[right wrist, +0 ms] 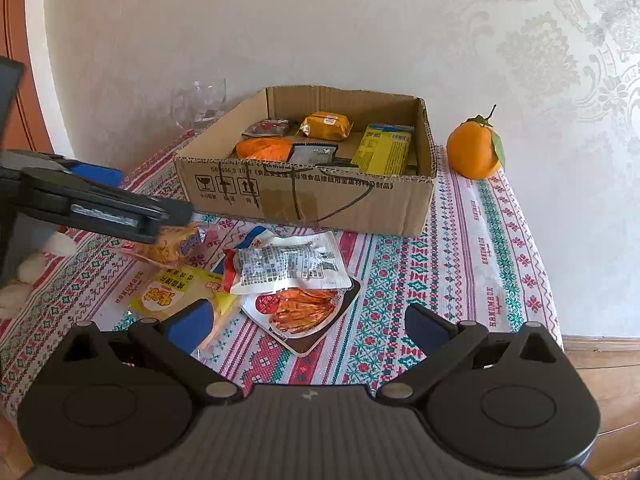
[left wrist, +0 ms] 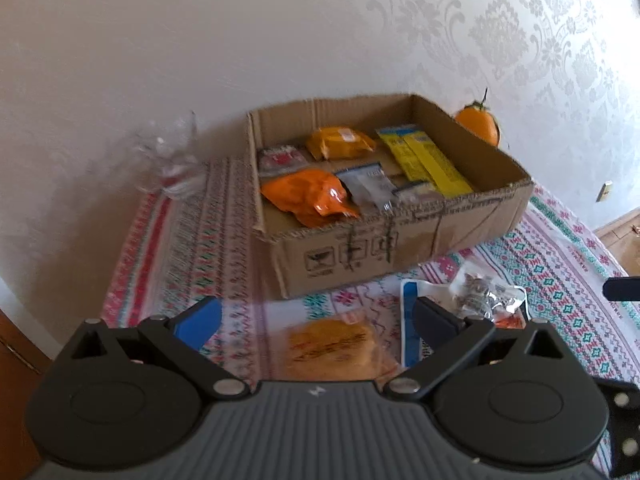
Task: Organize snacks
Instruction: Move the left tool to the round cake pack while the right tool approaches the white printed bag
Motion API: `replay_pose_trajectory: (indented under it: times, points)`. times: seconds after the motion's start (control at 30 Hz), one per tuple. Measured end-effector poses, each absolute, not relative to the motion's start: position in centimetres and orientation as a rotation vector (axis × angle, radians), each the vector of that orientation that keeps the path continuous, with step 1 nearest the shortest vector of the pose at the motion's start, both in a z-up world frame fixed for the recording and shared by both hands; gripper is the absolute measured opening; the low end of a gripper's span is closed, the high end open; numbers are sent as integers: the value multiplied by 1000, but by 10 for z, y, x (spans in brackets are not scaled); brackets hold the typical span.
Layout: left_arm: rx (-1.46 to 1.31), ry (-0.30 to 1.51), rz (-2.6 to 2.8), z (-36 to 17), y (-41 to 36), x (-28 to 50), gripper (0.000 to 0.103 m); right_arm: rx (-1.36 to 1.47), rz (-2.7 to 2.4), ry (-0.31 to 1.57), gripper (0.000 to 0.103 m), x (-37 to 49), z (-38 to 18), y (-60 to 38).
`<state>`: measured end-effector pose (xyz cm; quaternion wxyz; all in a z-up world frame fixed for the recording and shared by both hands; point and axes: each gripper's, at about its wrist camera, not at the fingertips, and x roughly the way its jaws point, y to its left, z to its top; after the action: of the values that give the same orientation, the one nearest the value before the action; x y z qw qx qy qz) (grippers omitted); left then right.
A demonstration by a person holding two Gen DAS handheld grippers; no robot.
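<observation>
A cardboard box on the patterned tablecloth holds several snack packets: orange, yellow, red and grey ones. Loose packets lie in front of it: a clear packet with an orange-yellow cake, a yellow packet, a white printed packet and a packet picturing red strips. My left gripper is open above the cake packet; it also shows in the right wrist view. My right gripper is open and empty, above the strips packet.
An orange fruit with a leaf stands right of the box by the wall. A clear glass stands left of the box. The table's right edge drops to a wooden floor.
</observation>
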<state>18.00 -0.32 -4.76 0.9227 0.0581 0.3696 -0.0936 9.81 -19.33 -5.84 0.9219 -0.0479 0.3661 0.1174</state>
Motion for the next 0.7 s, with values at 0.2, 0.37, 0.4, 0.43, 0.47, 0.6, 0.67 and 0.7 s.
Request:
replay_pose_trajectory:
  times: [0.2, 0.37, 0.4, 0.43, 0.47, 0.6, 0.67, 0.7]
  points:
    - [138, 804, -164, -68, -8, 193, 101, -103, 242, 756, 103, 100, -60, -193]
    - [129, 838, -141, -78, 1, 196, 101, -102, 244, 763, 103, 104, -62, -193]
    - [123, 843, -140, -79, 4, 196, 101, -102, 244, 764, 103, 104, -63, -193]
    - [121, 846, -134, -79, 6, 196, 101, -101, 245, 766, 103, 105, -63, -193]
    - [123, 846, -127, -79, 8, 196, 101, -100, 244, 766, 103, 105, -64, -194]
    - [116, 851, -98, -83, 19, 196, 101, -97, 246, 770, 103, 108, -65, -194]
    - [109, 864, -84, -87, 23, 196, 101, -102, 247, 770, 103, 110, -65, -193]
    - [109, 870, -79, -90, 24, 196, 101, -105, 244, 769, 103, 112, -65, -192]
